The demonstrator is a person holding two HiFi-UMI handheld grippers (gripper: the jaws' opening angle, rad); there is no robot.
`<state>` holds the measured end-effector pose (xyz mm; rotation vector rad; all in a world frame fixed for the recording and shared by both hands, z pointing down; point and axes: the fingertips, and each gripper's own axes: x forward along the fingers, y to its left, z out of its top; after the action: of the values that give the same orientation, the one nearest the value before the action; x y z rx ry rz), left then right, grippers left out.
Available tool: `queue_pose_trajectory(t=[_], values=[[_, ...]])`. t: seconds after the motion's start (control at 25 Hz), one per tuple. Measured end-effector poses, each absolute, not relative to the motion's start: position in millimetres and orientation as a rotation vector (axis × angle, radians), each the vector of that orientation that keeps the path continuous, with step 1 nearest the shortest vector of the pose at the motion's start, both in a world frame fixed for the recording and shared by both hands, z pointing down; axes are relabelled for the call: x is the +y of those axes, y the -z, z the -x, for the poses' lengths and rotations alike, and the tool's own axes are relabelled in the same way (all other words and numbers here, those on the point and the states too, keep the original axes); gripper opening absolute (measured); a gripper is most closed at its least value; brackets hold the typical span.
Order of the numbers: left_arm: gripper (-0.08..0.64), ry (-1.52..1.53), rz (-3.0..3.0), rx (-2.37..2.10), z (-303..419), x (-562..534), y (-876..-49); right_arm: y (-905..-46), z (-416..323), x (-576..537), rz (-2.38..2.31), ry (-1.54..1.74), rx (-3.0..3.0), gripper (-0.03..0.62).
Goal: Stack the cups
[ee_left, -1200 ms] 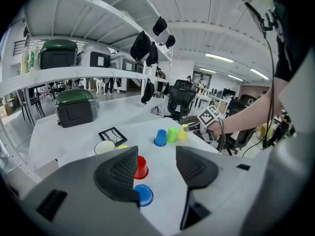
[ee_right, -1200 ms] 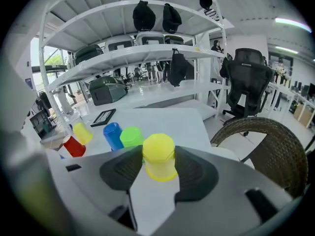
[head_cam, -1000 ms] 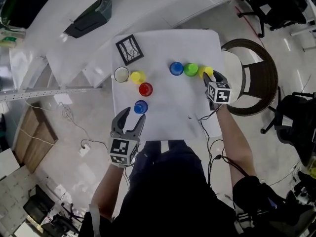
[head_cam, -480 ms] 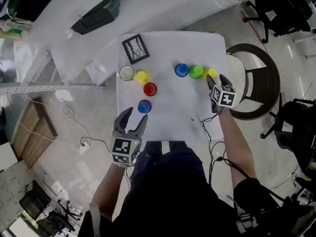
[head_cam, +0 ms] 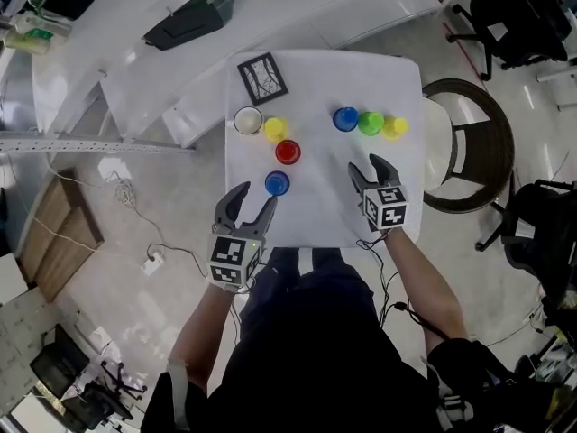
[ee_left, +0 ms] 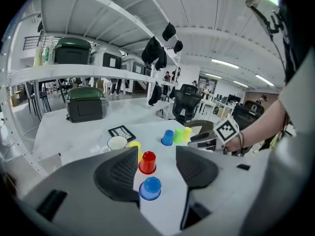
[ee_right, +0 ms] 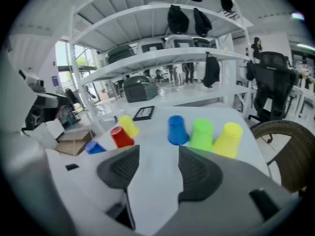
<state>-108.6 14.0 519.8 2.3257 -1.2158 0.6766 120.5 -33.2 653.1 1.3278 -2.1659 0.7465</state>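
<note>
On the white table (head_cam: 315, 215) two groups of upside-down cups stand. On the left are a white cup (head_cam: 247, 120), a yellow cup (head_cam: 275, 129), a red cup (head_cam: 288, 152) and a blue cup (head_cam: 277, 183). On the right a blue cup (head_cam: 345, 119), a green cup (head_cam: 370, 123) and a yellow cup (head_cam: 394, 127) stand in a row. My left gripper (head_cam: 255, 198) is open just short of the near blue cup (ee_left: 150, 188). My right gripper (head_cam: 365, 166) is open and empty, short of the right row (ee_right: 202, 134); its jaws have just been closing slightly.
A black-framed card (head_cam: 263, 77) lies at the table's far edge. A wicker chair (head_cam: 469, 142) stands right of the table. White shelving (head_cam: 135, 79) with dark bins runs along the far left. The person's body is at the near edge.
My right gripper has pulled back from beside the right yellow cup toward the near edge, empty. The left gripper has barely shifted.
</note>
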Motion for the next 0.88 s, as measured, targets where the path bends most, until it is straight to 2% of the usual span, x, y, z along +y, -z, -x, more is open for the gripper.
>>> queue_pose_trajectory(t=[0.2, 0.36, 0.72, 0.88], values=[[0.236, -0.663, -2.302, -1.241, 136.7, 23.9, -516.6, -649.3, 3.6, 3.2, -0.962, -0.672, -2.339, 0.245], [0.236, -0.668, -2.266, -1.277, 162.4, 35.4, -516.0, -664.7, 65.5, 24.0, -0.78, -0.663, -2.362, 0.249], [0.236, -0.677, -2.204, -1.343, 201.6, 52.4, -518.3, -692.0, 103.7, 30.6, -0.738, -0.563, -2.284, 0.255], [0.236, -0.669, -2.212, -1.337, 200.3, 52.4, -519.1, -691.0, 107.4, 29.4, -0.693, -0.46, -2.26, 0.196]])
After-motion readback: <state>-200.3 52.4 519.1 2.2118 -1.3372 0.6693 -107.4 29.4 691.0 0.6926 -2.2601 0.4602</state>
